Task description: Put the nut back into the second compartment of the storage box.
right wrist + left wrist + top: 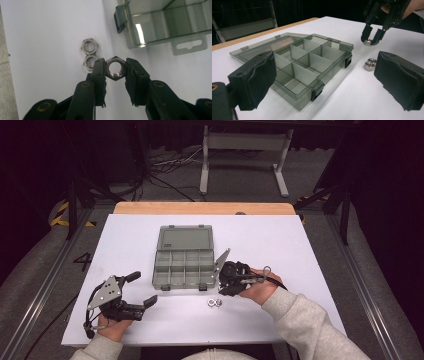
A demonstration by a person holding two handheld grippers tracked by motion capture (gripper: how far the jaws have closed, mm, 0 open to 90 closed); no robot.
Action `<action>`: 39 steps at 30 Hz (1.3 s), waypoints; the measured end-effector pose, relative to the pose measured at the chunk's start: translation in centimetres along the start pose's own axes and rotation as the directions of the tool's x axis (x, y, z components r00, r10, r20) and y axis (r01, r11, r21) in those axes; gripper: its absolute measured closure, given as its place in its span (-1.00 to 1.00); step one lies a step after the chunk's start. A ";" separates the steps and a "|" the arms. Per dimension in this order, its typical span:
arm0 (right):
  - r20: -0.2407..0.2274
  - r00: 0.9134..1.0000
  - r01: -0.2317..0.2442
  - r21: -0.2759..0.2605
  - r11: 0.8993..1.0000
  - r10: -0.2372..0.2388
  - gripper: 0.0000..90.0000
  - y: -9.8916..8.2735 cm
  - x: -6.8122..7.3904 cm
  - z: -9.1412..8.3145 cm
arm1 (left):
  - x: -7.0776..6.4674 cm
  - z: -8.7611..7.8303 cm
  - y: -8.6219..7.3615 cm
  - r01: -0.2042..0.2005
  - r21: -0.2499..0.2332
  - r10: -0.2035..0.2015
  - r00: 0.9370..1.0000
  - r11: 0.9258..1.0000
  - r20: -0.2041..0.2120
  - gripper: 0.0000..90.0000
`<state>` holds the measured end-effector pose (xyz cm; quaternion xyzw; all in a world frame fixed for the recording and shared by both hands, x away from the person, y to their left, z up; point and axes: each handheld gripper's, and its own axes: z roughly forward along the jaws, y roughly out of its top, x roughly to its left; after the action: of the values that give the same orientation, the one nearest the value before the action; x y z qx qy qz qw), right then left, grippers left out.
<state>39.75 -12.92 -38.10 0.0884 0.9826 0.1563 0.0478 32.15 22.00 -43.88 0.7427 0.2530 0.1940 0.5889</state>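
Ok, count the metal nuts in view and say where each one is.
3. One nut is clamped between the right gripper fingers; two nuts lie touching on the table near the organiser box.

Dark room, grey floor (240, 175), metal frame (245, 142) behind

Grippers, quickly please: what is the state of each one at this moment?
Left gripper: jaws open, holding nothing.
Right gripper: jaws closed on a metal nut, near the open box.

the organizer box (165, 22) is cut off by the frame's top edge.
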 end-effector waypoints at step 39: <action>0.006 0.997 0.075 -0.008 0.997 -0.075 0.56 11.8 -6.1 1.5 | 0.2 -0.5 -0.2 0.009 0.001 -0.009 1.000 1.000 0.009 -0.88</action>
<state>47.77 -2.56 -35.41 0.0518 0.9844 0.1583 0.0569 31.98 22.57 -43.92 0.7428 0.2537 0.1876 0.5905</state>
